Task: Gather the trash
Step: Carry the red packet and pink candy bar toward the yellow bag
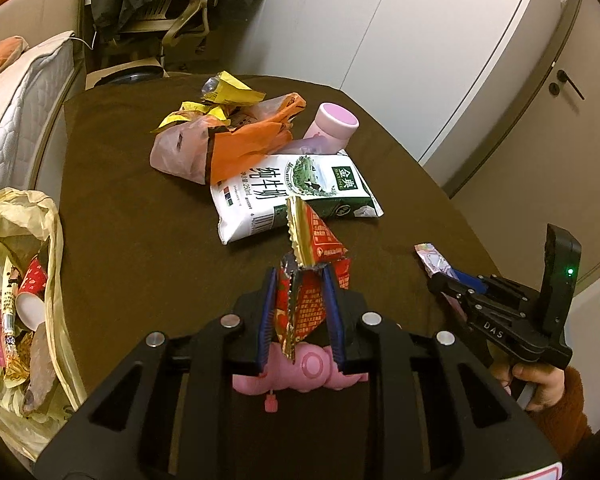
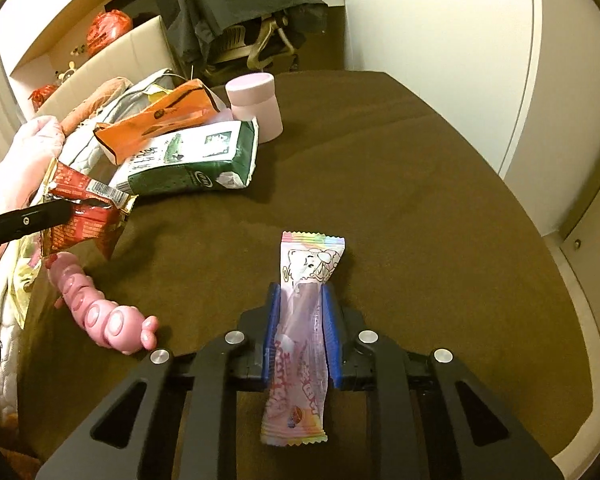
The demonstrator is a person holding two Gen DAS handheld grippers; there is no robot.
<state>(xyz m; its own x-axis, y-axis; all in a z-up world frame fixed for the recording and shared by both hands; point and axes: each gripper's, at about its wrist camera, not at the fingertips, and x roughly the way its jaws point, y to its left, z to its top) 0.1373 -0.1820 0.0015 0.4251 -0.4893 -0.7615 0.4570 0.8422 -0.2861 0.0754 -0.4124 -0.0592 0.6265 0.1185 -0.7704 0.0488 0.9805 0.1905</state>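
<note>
My left gripper [image 1: 300, 276] is shut on a red and gold snack wrapper [image 1: 314, 240], held above the brown table [image 1: 140, 208]; the wrapper also shows in the right wrist view [image 2: 88, 208]. My right gripper [image 2: 300, 292] is shut on a pink candy wrapper [image 2: 308, 280] with a rainbow edge, just above the table [image 2: 420, 220]. The right gripper also shows at the right of the left view [image 1: 440, 280]. More trash lies further back: a green and white milk carton [image 1: 296, 192], an orange bag [image 1: 244, 148], yellow wrappers [image 1: 228, 92].
A yellow trash bag [image 1: 24, 288] holding several pieces of trash hangs open at the table's left edge. A pink cylindrical container [image 1: 334, 124] stands behind the carton. A pink toy [image 2: 100, 316] lies on the table near the front. A mattress [image 1: 24, 92] is to the left.
</note>
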